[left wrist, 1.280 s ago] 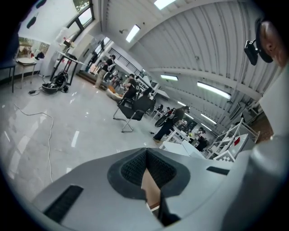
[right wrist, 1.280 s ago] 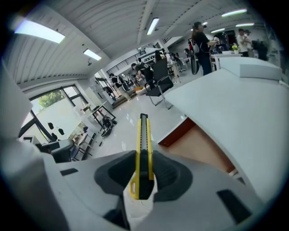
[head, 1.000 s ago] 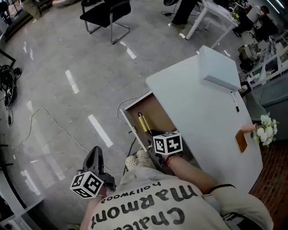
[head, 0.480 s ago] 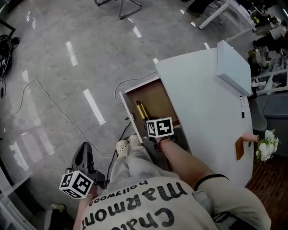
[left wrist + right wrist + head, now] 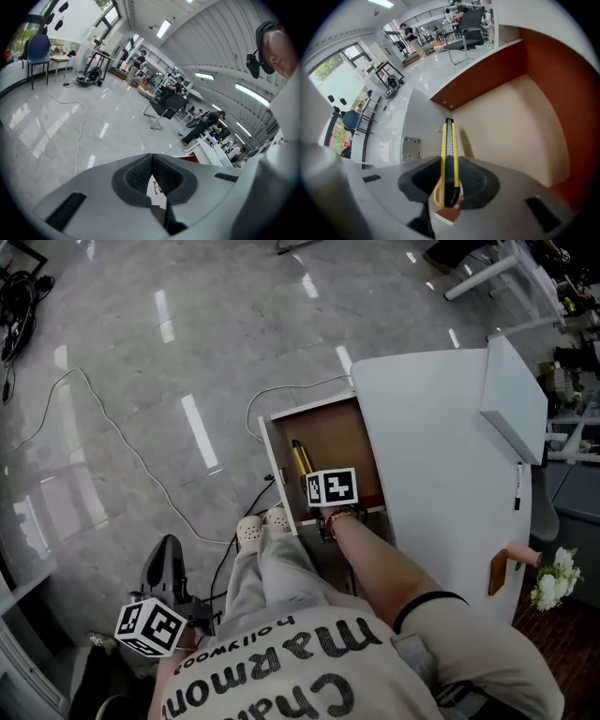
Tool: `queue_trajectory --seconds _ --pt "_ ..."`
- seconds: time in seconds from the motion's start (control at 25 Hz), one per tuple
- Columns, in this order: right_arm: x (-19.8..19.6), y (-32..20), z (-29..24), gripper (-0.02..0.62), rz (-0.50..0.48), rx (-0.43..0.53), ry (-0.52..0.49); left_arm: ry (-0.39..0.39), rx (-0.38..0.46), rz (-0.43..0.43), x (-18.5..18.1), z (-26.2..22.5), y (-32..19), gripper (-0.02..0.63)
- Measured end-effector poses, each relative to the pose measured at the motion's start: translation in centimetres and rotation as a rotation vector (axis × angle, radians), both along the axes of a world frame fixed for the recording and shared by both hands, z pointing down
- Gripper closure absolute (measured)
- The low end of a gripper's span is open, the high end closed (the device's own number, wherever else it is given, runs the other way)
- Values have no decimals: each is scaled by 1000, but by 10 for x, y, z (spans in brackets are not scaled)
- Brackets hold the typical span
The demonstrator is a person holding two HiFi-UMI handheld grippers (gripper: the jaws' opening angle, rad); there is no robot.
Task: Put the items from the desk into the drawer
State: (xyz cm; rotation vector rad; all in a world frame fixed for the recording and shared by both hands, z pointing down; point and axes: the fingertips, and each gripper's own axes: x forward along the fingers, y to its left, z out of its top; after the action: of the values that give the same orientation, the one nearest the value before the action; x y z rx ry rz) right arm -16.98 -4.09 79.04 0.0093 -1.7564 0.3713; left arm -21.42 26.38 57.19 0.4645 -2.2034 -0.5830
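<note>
The right gripper [image 5: 449,183] pinches a yellow knife [image 5: 448,145] at frame centre, over the floor of the open drawer [image 5: 342,437] beside the white desk [image 5: 431,446]. At the head view's lower left, the left gripper [image 5: 169,559] has its jaws pressed together, empty.

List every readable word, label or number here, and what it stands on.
"Cha", cut off: shirt.
"maRmo", cut off: shirt.
"ollywoo", cut off: shirt.
All upside down in the head view.
Marker cubes: patterns only, no words.
Knife, desk: no print legible.
</note>
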Motion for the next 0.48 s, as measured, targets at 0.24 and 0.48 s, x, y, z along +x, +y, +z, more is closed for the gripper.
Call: queue_trajectory --seconds 0.24,0.48 --pt "-3 -4 26 476 -22 7 50 14 -15 -18 1 12 0 604" --pt "2 -8 46 476 -23 3 93 59 -43 -17 9 23 -4 604"
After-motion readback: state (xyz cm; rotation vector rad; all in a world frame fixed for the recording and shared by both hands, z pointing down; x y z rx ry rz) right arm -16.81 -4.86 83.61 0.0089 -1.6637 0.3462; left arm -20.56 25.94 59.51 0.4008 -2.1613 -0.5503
